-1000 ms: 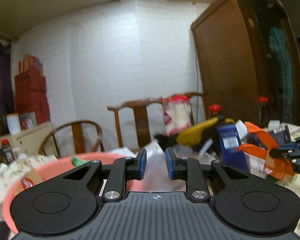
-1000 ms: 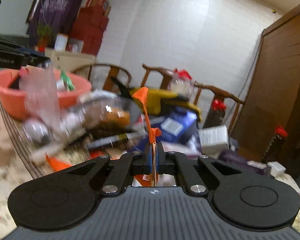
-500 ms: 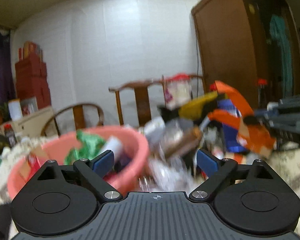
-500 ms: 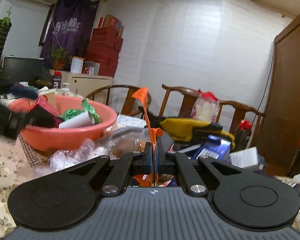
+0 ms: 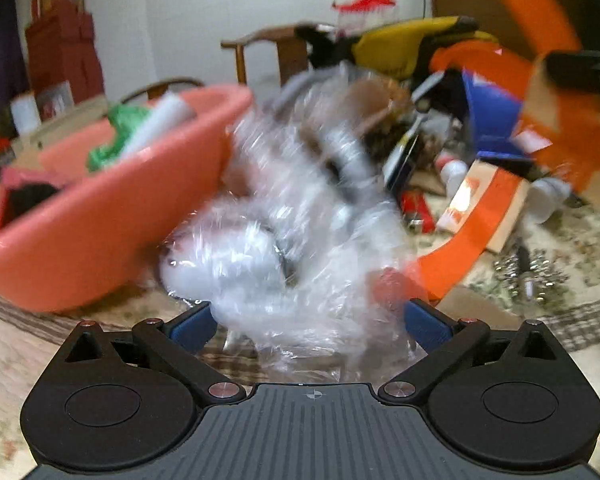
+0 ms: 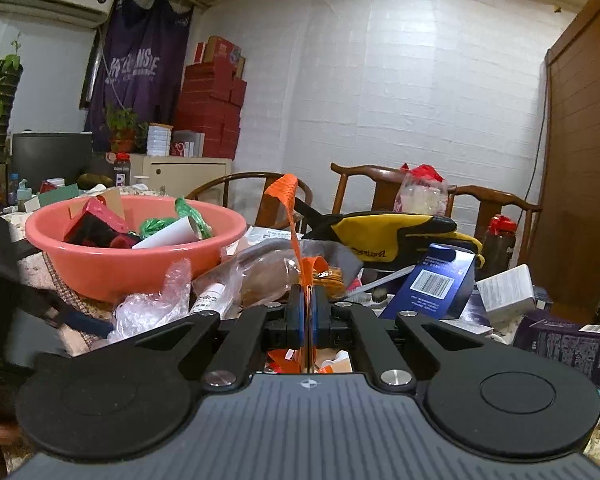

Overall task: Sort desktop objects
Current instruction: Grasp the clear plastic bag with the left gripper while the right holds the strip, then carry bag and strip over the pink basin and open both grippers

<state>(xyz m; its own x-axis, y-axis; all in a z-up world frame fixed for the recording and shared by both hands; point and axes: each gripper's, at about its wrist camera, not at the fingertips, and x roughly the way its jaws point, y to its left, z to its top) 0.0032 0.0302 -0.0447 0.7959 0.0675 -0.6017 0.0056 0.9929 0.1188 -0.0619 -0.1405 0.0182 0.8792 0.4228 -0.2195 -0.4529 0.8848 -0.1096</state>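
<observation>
My left gripper (image 5: 308, 326) hangs low over the table with its jaws opening wide. A crumpled clear plastic bag (image 5: 300, 240) lies between its blue pads (image 5: 192, 326), and I see no pad pressing on it. The bag rests against the pink basin (image 5: 100, 200), which holds a green wrapper, a white tube and a red box. My right gripper (image 6: 308, 312) is shut on a torn orange packaging strip (image 6: 288, 200) that stands up from its pads. From the right wrist, the basin (image 6: 140, 264) is at left and the clear bag (image 6: 148, 308) below it.
A blue barcode box (image 6: 436, 284), a yellow-and-black bag (image 6: 388, 236), a white box (image 6: 508, 288) and a purple box (image 6: 568, 344) crowd the patterned tablecloth. Wooden chairs (image 6: 380, 184) stand behind the table, with a brown cabinet (image 6: 580, 140) at right.
The left gripper opened from nearly shut to wide and dropped from above the basin to the clear bag on the table. The right gripper kept its hold on the orange strip.
</observation>
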